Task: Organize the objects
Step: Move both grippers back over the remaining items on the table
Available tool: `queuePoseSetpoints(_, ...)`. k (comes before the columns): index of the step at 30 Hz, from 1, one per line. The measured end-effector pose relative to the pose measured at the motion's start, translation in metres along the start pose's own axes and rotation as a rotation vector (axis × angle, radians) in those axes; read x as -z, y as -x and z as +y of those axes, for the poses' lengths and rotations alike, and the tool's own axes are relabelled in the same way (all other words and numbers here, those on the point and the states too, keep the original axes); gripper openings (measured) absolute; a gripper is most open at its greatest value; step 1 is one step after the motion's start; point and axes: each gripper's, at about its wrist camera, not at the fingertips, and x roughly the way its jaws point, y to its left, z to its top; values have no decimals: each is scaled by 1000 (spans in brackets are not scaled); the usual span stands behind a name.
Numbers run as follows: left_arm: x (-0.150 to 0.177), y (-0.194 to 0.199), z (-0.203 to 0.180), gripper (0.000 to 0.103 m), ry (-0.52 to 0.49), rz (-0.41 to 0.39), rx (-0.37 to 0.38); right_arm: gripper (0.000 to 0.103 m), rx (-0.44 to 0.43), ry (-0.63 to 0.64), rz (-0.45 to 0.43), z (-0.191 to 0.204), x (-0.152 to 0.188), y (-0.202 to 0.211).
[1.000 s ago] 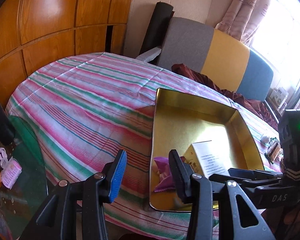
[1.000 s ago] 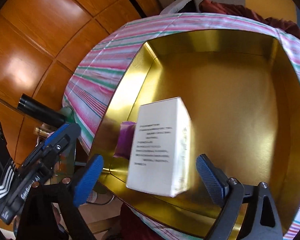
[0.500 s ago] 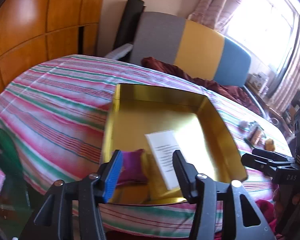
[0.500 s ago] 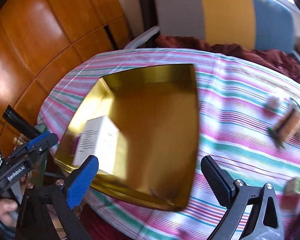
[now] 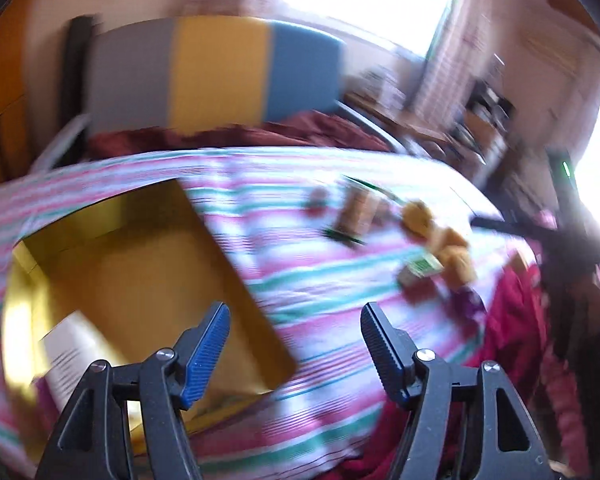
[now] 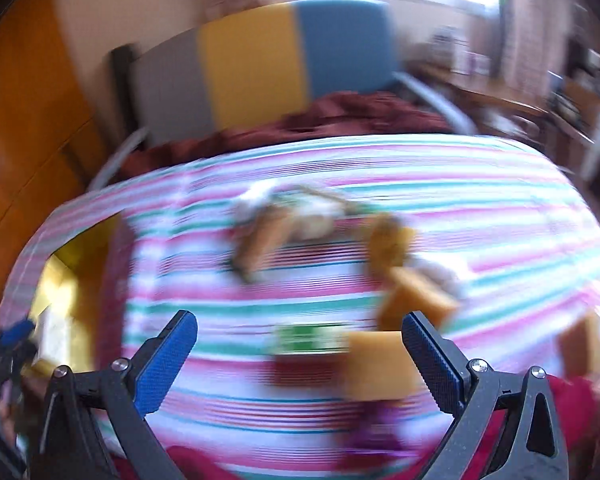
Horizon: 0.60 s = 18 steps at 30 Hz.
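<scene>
Blur is smearing both views. Left gripper (image 5: 294, 334) is hanging with jaws apart and nothing between them; they have just been opening. Right gripper (image 6: 300, 346) is standing at its widest, also empty, over the striped cloth (image 6: 480, 208).

A gold tray (image 5: 236, 280) is lying on the cloth at the left, its long axis running from near to far. A white box (image 5: 74, 354) is lying tilted in the tray's near left corner, printed face up, long side pointing away.

Right of the tray, small things are sitting in a loose cluster: a green packet (image 6: 304, 338), tan blocks (image 6: 380, 364), a brown bar (image 5: 358, 210). Exact shapes cannot be told. The green packet and one tan block are lying just beyond the right gripper's open jaws.

A grey, yellow and blue chair back (image 5: 216, 72) is standing behind the table.
</scene>
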Motion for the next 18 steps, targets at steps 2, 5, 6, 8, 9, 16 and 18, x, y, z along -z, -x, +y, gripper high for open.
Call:
queuePoseSetpoints(2,-6,-19,-29,69,-78,35,40,103,43,-81,-11,-32,-3,1)
queuePoseSetpoints(5,-11,-49,-69,69,-182,98,69,103,66,-176,-25,-66,-1,0)
queuePoseSetpoints(6,-12,-59,-83,69,-224,116,76,103,61,-200,-25,-74,1,-1)
queuePoseSetpoints(8,-12,-73,-103,69,-299,130,90,103,31,-247,-20,-88,5,-7)
queuePoseSetpoints(9,-12,-83,-115,69,-352,138,99,103,-2,-272,-10,-90,8,-7)
queuePoseSetpoints(16,-19,-139,-154,69,-569,194,136,103,-115,-290,-27,-92,10,-7)
queuePoseSetpoints(18,-21,-154,-165,69,-611,208,151,103,-135,-296,-14,-92,11,-10)
